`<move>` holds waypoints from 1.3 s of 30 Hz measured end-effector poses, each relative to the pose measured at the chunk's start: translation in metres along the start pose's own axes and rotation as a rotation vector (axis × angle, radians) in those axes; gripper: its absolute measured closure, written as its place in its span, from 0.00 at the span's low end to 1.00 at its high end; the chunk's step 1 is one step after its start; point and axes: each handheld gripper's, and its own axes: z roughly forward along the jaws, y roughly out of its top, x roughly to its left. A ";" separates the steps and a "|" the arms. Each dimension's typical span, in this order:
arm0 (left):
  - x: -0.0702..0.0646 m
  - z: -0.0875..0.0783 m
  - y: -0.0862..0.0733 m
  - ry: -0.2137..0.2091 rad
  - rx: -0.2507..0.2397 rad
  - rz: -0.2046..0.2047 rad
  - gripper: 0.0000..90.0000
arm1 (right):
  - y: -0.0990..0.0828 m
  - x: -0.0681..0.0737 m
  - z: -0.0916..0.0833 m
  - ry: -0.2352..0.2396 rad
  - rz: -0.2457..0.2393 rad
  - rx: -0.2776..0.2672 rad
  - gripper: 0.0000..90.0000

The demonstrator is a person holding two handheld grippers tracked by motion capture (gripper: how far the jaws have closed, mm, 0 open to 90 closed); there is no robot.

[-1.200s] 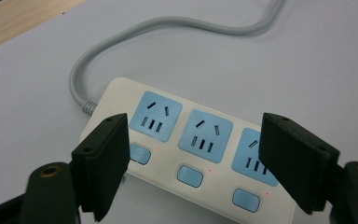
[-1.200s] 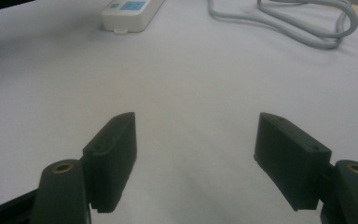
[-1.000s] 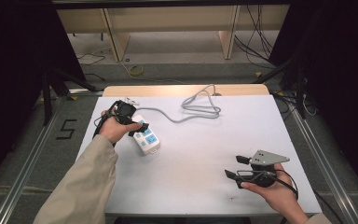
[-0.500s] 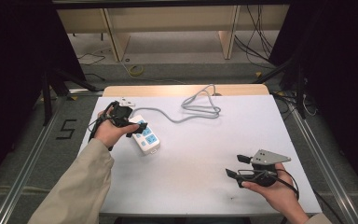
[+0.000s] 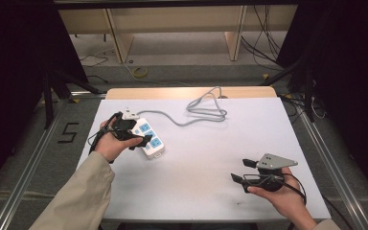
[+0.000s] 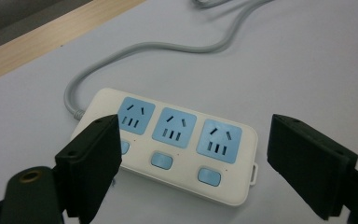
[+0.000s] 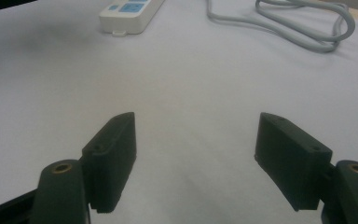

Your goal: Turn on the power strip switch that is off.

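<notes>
A white power strip (image 5: 149,136) with three blue sockets lies on the left part of the white table (image 5: 206,163). Its grey cable (image 5: 206,111) runs to the back and loops there. My left gripper (image 5: 139,136) hovers over the strip and is open. In the left gripper view the strip (image 6: 177,140) lies between and beyond the jaws of my left gripper (image 6: 194,128), and the left jaw covers its cable end. My right gripper (image 5: 242,170) is held open low over the near right of the table. In the right gripper view nothing is between the jaws of my right gripper (image 7: 196,122).
The right gripper view shows the strip's end (image 7: 130,11) far off and the cable loop (image 7: 303,23) at the back. A wooden strip (image 5: 187,92) borders the table's far edge. Metal rails (image 5: 323,148) run along both sides.
My left hand and gripper have drifted slightly left and toward the near edge above the power strip. The strip and the right gripper have hardly moved.
</notes>
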 end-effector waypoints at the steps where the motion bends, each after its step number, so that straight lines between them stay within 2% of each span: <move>1: 0.000 0.000 0.000 0.000 0.000 0.000 0.19 | 0.000 0.000 0.000 0.000 -0.001 0.001 0.33; 5: -0.005 -0.003 -0.005 -0.008 -0.004 0.006 0.19 | 0.001 0.001 0.001 0.000 -0.005 0.003 0.33; 11: -0.013 -0.007 -0.014 0.000 0.005 0.047 0.19 | 0.001 0.000 0.001 -0.001 -0.005 0.003 0.33; 15: -0.015 -0.009 -0.017 -0.002 0.004 0.052 0.19 | 0.001 0.000 0.002 -0.001 -0.004 0.003 0.33; 26: -0.023 -0.018 -0.032 -0.042 -0.060 0.042 0.19 | 0.001 -0.001 0.002 -0.002 -0.003 0.005 0.33; 32: -0.027 -0.018 -0.045 -0.058 -0.056 0.062 0.18 | 0.001 -0.001 0.002 -0.006 -0.005 0.008 0.32; 39: -0.033 -0.024 -0.050 -0.065 -0.095 0.073 0.18 | 0.001 -0.002 0.002 -0.004 -0.009 0.010 0.32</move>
